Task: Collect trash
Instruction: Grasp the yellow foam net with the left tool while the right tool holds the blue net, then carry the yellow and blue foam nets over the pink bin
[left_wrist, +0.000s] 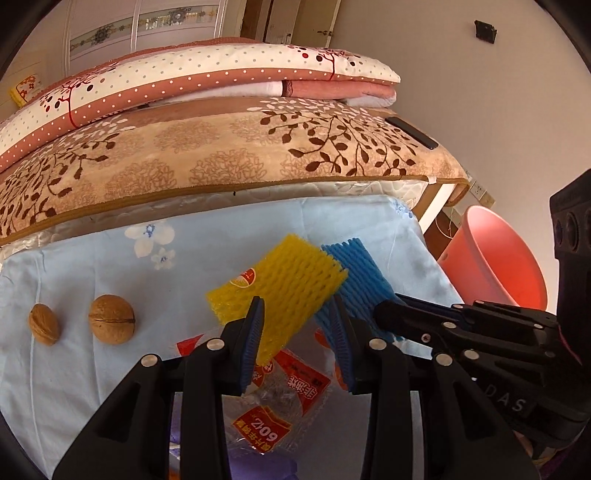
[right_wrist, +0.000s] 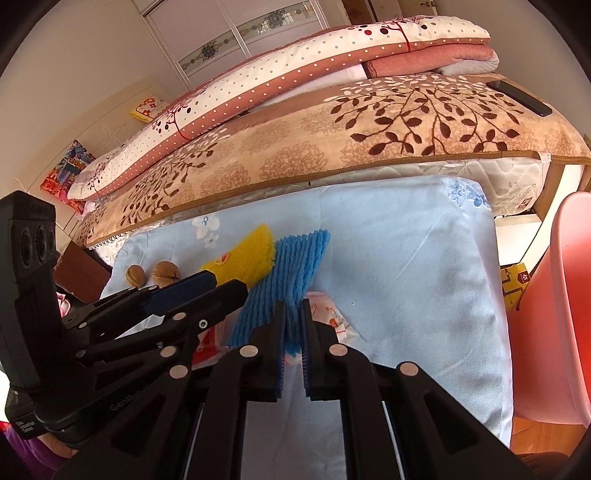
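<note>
A yellow foam fruit net (left_wrist: 277, 288) lies on the light blue cloth (left_wrist: 110, 369), partly over a blue foam net (left_wrist: 362, 284). My left gripper (left_wrist: 297, 310) is open, its fingers astride the yellow net's near corner. A clear plastic wrapper with red labels (left_wrist: 284, 402) lies under it. My right gripper (right_wrist: 292, 308) is shut on the blue foam net (right_wrist: 291, 277). The yellow net (right_wrist: 243, 258) lies left of it, with the left gripper (right_wrist: 218, 284) over it. The right gripper's fingers (left_wrist: 417, 314) reach in from the right in the left wrist view.
Two walnuts (left_wrist: 110, 319) (left_wrist: 44, 323) lie on the cloth at left. A pink plastic bin (left_wrist: 495, 258) stands off the cloth's right edge. Behind is a bed with a leaf-patterned blanket (left_wrist: 221, 155), folded quilts (left_wrist: 184, 81) and a black phone (left_wrist: 412, 132).
</note>
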